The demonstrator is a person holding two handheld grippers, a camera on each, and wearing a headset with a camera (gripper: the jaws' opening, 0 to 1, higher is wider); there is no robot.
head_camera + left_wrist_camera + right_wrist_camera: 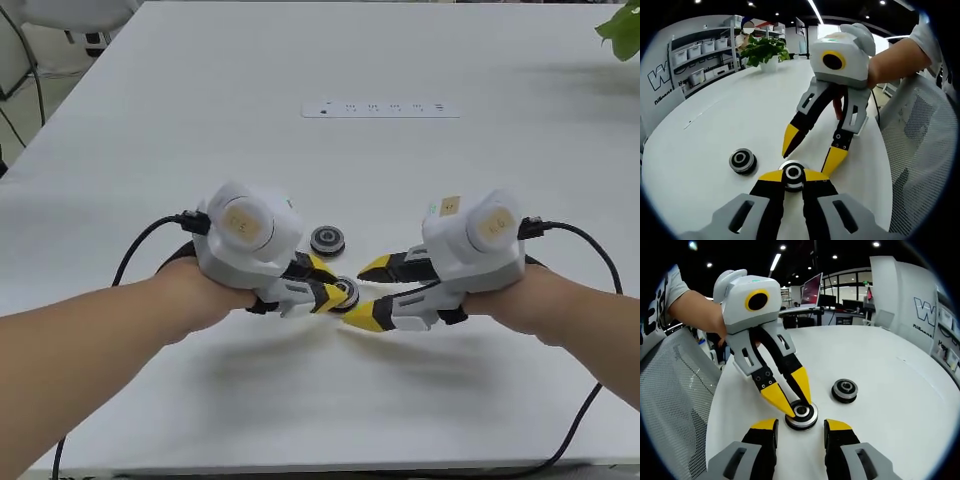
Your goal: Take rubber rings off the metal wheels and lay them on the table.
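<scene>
Barely begun, by the look of it: no loose ring lies on the table (300,60), and both wheels seem to wear their dark rings (732,162).

The left gripper (793,175) is clenched on the near wheel (801,415) at lower centre of the head view. The right gripper (801,426) is released, its tips just short of that wheel. The second wheel (743,161) sits untouched just above.

The yellow tips cover the near wheel's rim, so whether its ring has started to lift is hard to tell.
</scene>
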